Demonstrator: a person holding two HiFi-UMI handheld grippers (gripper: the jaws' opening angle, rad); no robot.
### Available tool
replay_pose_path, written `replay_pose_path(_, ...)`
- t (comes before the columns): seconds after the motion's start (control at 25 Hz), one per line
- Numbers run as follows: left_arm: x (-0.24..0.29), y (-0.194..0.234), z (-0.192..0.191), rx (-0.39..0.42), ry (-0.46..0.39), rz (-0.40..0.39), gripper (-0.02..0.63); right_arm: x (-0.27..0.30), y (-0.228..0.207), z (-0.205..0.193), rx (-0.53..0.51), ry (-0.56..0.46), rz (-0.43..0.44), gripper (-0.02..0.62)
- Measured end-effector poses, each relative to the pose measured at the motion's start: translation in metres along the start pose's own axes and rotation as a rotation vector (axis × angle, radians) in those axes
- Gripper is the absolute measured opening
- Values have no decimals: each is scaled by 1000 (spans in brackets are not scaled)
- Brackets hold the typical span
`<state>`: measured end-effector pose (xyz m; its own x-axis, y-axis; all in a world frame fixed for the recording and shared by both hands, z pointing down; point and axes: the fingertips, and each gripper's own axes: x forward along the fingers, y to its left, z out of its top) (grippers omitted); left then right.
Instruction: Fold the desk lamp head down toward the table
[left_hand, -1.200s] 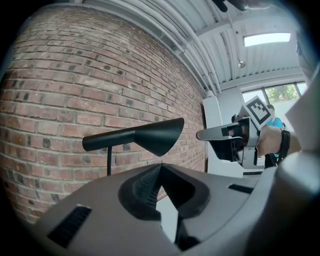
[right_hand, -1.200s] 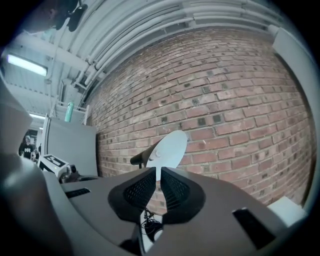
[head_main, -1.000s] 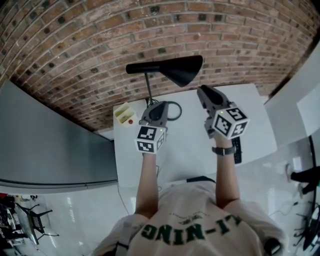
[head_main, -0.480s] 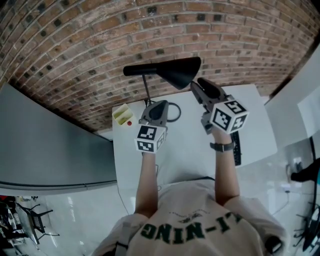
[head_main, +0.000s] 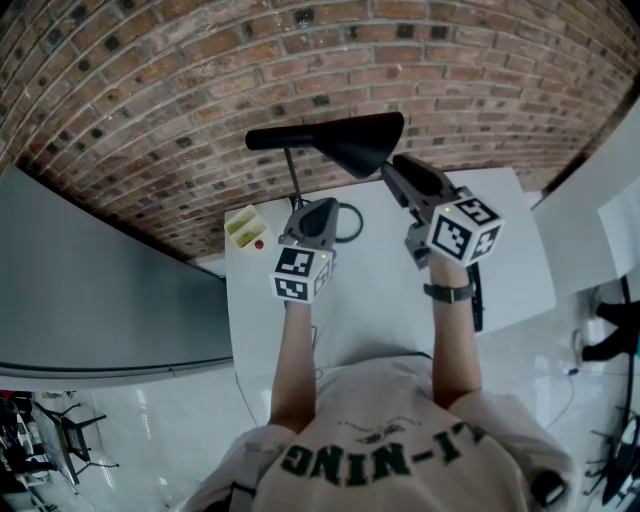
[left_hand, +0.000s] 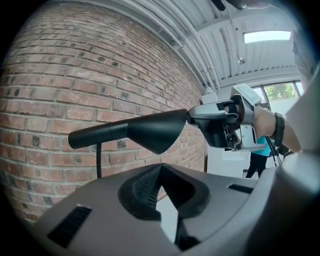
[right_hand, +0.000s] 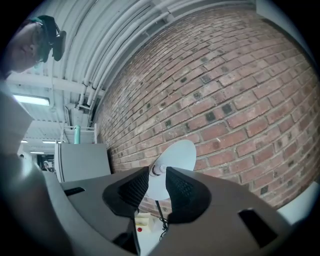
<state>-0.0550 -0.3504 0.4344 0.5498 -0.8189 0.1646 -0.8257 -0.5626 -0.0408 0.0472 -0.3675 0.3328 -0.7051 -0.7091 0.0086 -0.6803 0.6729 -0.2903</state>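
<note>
The black desk lamp head (head_main: 362, 145) sits at the upper centre of the head view. It is held out level from the thin lamp stem (head_main: 295, 180) above the white surface (head_main: 380, 290), so the fold is not yet done. The right tool (head_main: 392, 172) is at the lower right rim of the shade with its jaws narrowly apart. Its own view looks between them into the white inside of the shade and at the bulb (right_hand: 159, 170). I cannot tell whether the rim is touched or only just beside. The left tool (head_main: 318, 212) is lower in the frame, near the foot of the stem, with its jaws together on nothing.

To do this well, I would seat the rim squarely between the right jaws before closing. The press down should be slow and follow the hinge's arc rather than pull sideways. The left tool looks well placed to steady the base if it starts to tip.

The only readable print is "LI-NING" on the shirt (head_main: 390, 450), upside down at the bottom of the frame. The marker cubes (head_main: 465, 232) carry only square patterns. Any print on the yellow box (head_main: 246, 228) is too small to read.
</note>
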Motion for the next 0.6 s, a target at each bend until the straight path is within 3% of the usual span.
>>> replay_pose_path(0.24, 3, -1, -5, -1, 10, 0, -2, 1, 7, 3, 24, -14, 51, 103)
replay_pose_path(0.36, 2, 1, -7, -1, 18, 2, -2, 1, 7, 5, 46, -30, 52, 58)
replay_pose_path(0.6, 0, 2, -9, -17, 23, -3, -2, 3, 10, 7, 85, -42, 70, 32)
